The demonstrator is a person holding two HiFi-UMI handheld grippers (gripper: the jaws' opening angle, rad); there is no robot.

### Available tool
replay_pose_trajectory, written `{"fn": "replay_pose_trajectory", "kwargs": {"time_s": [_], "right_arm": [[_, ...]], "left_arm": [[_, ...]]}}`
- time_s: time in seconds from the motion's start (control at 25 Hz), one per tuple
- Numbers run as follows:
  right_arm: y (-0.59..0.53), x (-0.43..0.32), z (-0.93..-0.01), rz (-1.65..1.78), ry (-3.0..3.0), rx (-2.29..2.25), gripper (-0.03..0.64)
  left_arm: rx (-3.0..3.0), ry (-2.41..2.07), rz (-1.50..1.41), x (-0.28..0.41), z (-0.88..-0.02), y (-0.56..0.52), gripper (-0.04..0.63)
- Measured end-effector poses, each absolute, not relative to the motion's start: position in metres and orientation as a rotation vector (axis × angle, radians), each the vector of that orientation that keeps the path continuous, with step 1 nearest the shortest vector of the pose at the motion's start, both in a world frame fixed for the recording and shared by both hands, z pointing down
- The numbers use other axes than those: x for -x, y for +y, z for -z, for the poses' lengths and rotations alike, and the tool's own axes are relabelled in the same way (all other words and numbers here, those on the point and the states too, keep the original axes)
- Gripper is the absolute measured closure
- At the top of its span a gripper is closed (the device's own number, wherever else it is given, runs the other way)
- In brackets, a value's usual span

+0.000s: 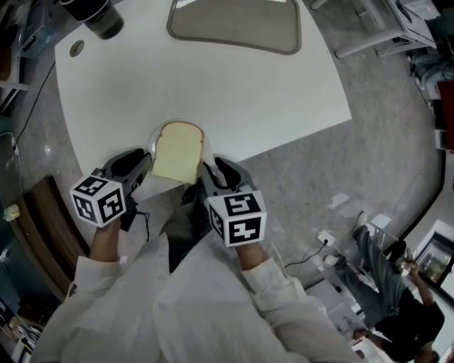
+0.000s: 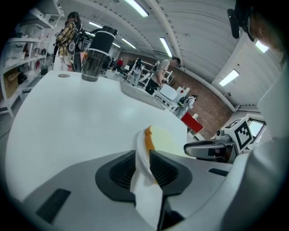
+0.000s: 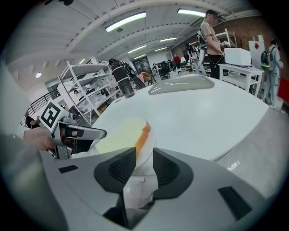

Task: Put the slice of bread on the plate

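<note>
Closest to the person, the left hand-held gripper (image 2: 143, 164) is pinching the left rim of a white plate (image 1: 156, 132), its ribbed pads pressed onto the thin edge. The right hand-held gripper (image 3: 143, 164) is pinching the opposite rim the same way, so the plate is carried between the two. The slice of bread (image 1: 177, 150) already lies flat on the plate, with its browned crust towards the far side. Its pale near end reaches towards the person and covers most of the dish.

The plate sits right at the near edge of the white tabletop (image 1: 213, 92), and I cannot tell whether it rests there or hangs just above. As I judge it, what is left is to set the plate down well. Both grips should stay level and move together, carrying it further onto the tabletop before letting go. Any dip towards the near side could let the slice slide off.

Well beyond stand a dark tumbler (image 1: 99, 18) at far left and a grey tray (image 1: 234, 25).
</note>
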State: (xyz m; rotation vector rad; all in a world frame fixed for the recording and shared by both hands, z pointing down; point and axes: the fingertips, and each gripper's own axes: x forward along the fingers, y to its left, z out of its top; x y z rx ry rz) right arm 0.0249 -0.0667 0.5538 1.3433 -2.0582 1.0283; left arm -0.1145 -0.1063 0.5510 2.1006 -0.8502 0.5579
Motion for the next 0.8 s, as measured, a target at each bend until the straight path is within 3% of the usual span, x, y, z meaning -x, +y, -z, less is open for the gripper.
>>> {"fn": "replay_pose_trajectory", "kwargs": {"time_s": [0.8], "right_arm": [[-0.064, -0.015, -0.573, -1.122, -2.011, -1.34, 0.517]], "left_arm": [[-2.031, -0.736, -0.687, 0.114, -0.567, -0.104, 0.5]]}}
